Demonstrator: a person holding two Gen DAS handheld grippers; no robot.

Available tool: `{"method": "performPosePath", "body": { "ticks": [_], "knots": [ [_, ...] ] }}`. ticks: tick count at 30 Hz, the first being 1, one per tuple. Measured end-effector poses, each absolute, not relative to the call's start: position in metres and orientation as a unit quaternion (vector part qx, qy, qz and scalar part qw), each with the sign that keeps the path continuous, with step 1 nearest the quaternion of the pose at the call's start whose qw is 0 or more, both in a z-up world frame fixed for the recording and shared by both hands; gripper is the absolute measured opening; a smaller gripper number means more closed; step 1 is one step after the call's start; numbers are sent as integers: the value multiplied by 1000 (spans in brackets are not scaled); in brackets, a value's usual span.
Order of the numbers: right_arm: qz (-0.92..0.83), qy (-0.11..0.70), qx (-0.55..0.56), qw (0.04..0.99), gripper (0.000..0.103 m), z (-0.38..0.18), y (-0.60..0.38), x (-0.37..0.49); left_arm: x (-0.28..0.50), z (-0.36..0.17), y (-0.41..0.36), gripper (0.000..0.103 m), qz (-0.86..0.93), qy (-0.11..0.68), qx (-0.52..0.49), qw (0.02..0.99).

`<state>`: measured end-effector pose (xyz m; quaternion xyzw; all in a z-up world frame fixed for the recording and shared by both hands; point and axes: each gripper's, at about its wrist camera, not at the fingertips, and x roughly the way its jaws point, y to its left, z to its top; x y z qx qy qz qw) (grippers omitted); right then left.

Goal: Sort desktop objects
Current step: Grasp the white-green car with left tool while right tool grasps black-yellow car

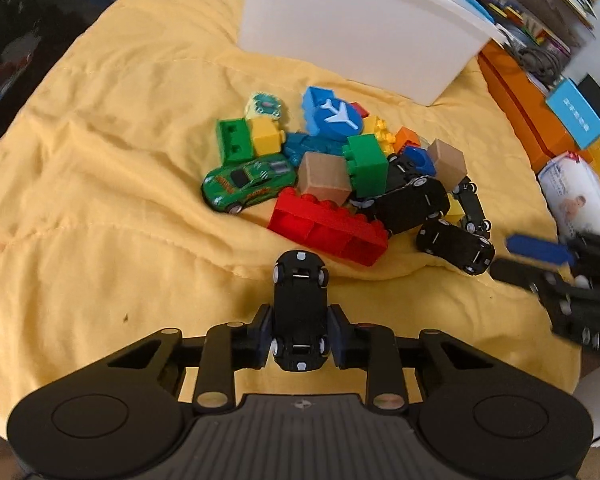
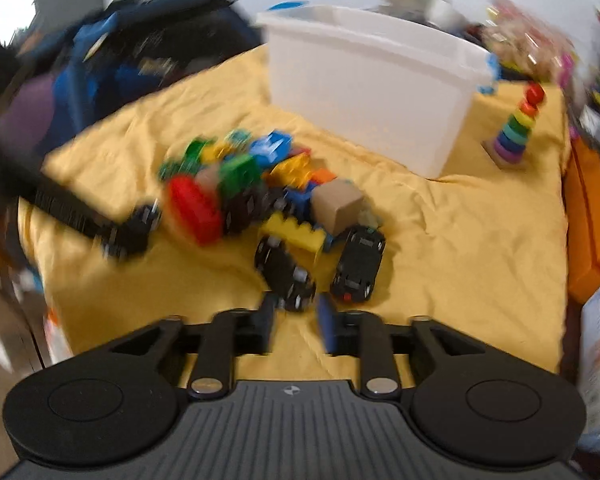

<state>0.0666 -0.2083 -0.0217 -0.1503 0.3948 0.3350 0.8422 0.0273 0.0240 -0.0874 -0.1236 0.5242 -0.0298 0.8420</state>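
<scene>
- My left gripper (image 1: 300, 334) is clamped on a black toy car (image 1: 300, 312), pads on its two flanks, nose pointing away from me, lifted off the yellow cloth (image 1: 100, 200).
- My right gripper (image 2: 296, 320) has its jaws apart with nothing between them, tips just short of another black car (image 2: 286, 276) at the near edge of the pile; that view is motion-blurred.
- Pile sits mid-cloth: red brick (image 1: 328, 230), green brick (image 1: 366, 166), green race car (image 1: 248, 184), blue plane block (image 1: 332, 114), brown cube (image 1: 324, 178), more black cars (image 1: 456, 246).
- White bin (image 1: 360, 28) stands behind the pile, open top, likely where the sorted stuff goes; can't see inside it.
- Doing it well, my call: keep the squeeze steady on the held car, it's smooth and could pivot out nose-down.
- Carry it high over the pile, clear the bin rim before letting go.
- Right side: centre the jaws across the car's width, not the wheels, and avoid dragging the yellow brick (image 2: 296, 234) touching it.
- Keep both hands apart; they're close near the pile.
</scene>
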Motion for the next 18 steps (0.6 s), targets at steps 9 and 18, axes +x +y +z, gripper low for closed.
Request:
{"method": "performPosePath", "body": {
  "ticks": [9,18],
  "knots": [
    [350,424,-150,821,17,-44,-187,88,20,-69,-11,32,-7,506,61,860],
    [336,365,-307,812,18,-32,-189,43,13,-84,-70,33,-15,496,238,835]
  ]
}}
